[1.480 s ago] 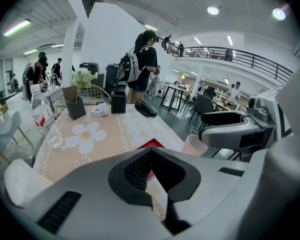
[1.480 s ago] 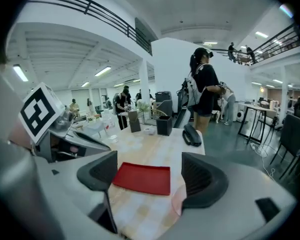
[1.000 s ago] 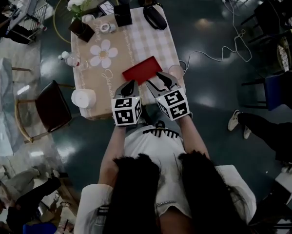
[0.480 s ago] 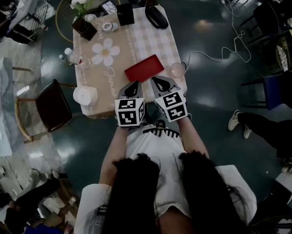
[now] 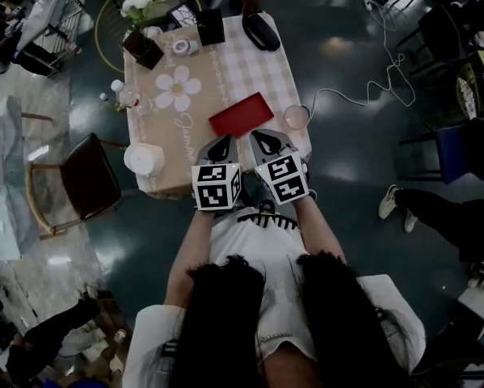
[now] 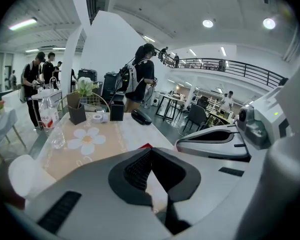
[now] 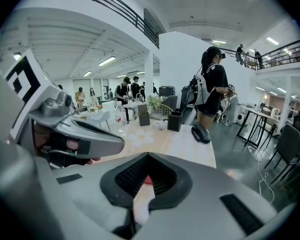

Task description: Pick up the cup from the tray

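Starting at the left, there's a dark chair [image 5: 88, 180] pulled up to the table [image 5: 254, 75]. On the table's near left corner sits a white round thing [image 5: 142, 159], no clue what it is. Further back on that side you get a couple of clear bottles [image 5: 117, 94] and a dark flower pot [image 5: 142, 49] with white blooms, then a big daisy print [image 5: 177, 88] on the beige half of the cloth. Next comes the left gripper [image 5: 223, 142], hanging over the near edge of the table and angled down. Its jaws are pressed together with nothing in them. Just past its tip the red tray [image 5: 241, 114] lies flat on the checked half of the cloth. The right gripper [image 5: 260, 137] is right beside the left one, jaws closed tight too, and it's empty. A sliver of red shows through the gap behind its pads. The cup [image 5: 294, 117] is a pinkish see-through one, standing upright just beside the tray's right end, close to the table's right edge. It looks to be on the cloth rather than on the tray, and neither gripper touches it. Off to the right a white cable [image 5: 363, 87] snakes across the dark floor.
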`<state>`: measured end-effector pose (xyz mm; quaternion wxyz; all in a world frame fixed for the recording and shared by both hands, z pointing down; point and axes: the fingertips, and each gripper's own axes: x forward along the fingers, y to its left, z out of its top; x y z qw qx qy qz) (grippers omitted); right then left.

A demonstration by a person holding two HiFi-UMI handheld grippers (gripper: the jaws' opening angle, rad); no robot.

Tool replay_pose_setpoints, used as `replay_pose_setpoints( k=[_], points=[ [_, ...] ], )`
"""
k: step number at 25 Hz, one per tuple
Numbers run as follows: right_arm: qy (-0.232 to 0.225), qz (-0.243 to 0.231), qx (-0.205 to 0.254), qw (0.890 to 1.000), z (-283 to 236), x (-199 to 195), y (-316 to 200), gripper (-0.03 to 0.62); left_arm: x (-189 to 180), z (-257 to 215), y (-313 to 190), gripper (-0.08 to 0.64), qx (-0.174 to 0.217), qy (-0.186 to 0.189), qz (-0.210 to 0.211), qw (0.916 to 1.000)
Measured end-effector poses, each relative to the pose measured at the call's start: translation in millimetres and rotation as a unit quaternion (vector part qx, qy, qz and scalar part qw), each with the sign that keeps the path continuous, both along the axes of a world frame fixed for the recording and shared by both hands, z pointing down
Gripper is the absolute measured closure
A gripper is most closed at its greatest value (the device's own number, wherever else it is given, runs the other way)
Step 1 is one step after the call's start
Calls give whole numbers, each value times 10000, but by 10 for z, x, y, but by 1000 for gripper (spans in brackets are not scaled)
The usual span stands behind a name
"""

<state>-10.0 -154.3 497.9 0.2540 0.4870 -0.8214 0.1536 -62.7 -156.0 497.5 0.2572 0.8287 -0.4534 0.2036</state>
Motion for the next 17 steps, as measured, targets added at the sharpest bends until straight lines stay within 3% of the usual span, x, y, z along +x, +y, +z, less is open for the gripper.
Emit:
replay_pose_setpoints(
  k=[17],
  points=[
    [7,-65,-44,10000,-3,-98,13,586,-31,9,32,552,-21,11,18,10000]
  ],
)
